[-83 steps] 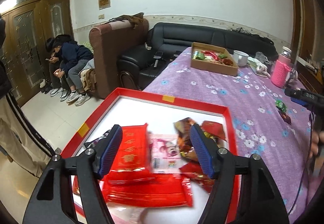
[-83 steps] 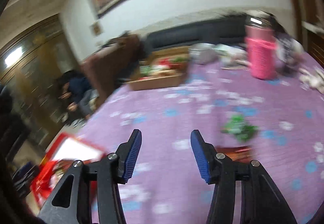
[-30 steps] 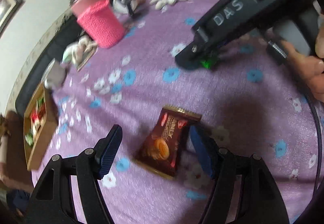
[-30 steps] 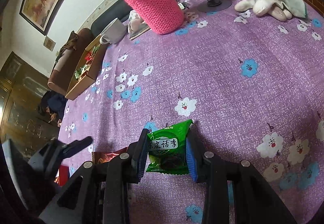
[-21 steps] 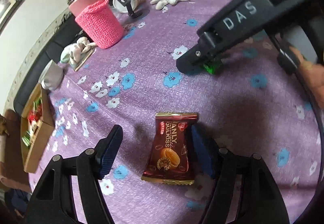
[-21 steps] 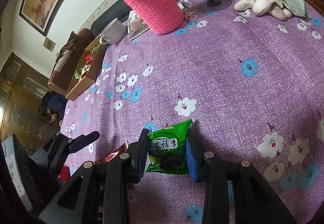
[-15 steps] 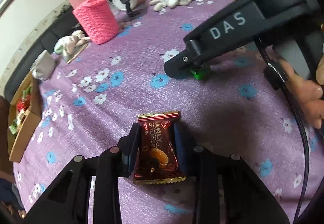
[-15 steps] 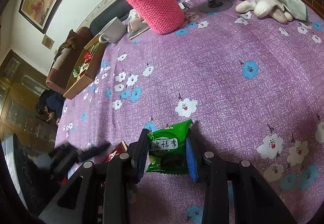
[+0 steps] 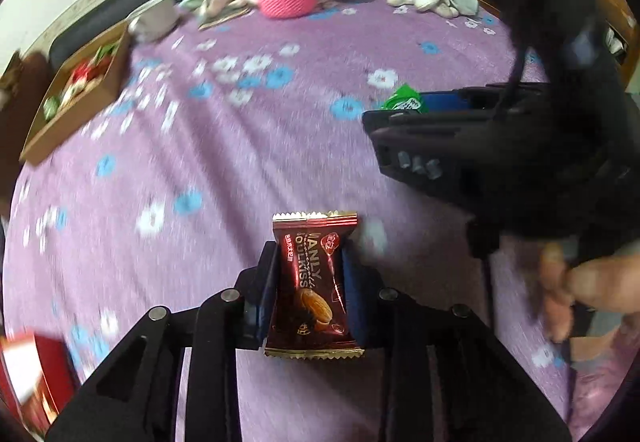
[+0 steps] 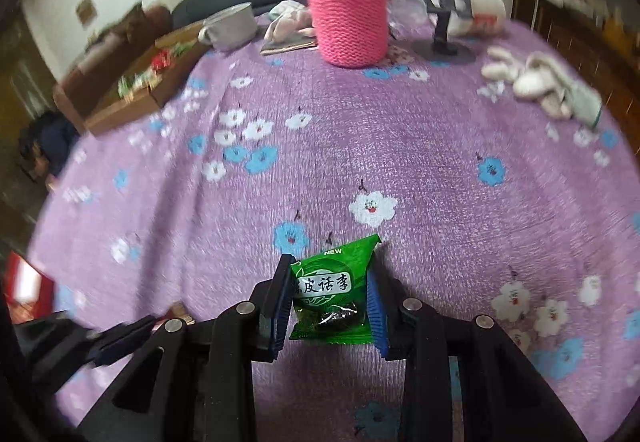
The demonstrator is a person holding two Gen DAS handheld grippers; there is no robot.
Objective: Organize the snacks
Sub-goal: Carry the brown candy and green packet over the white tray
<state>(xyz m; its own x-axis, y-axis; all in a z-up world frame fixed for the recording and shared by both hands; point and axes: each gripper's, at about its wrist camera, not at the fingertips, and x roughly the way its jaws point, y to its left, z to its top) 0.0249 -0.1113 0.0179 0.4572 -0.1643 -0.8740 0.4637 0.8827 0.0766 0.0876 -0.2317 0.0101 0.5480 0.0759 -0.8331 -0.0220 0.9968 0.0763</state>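
A dark brown almond-chocolate packet (image 9: 312, 282) stands upright between the blue pads of my left gripper (image 9: 310, 248). Its jaws are closing and the pads press the packet's sides. A green plum-candy packet (image 10: 332, 294) sits between the pads of my right gripper (image 10: 330, 270), which is shut on it. In the left wrist view the right gripper's black body fills the right side, with the green packet (image 9: 404, 100) poking out at its tip and a person's hand (image 9: 592, 282) behind it. Both packets are over the purple flowered tablecloth (image 10: 400, 142).
At the far side stand a pink knitted flask (image 10: 346, 10), a white cup (image 10: 232, 28), a black phone stand (image 10: 442, 42) and white gloves (image 10: 536, 82). A cardboard box of snacks (image 9: 76, 98) lies far left. A red tray corner (image 9: 28, 374) shows at lower left.
The left jaws came together from wide apart onto the brown packet, which turned upright between them. Both views have rolled and shifted. The right gripper keeps the green packet.
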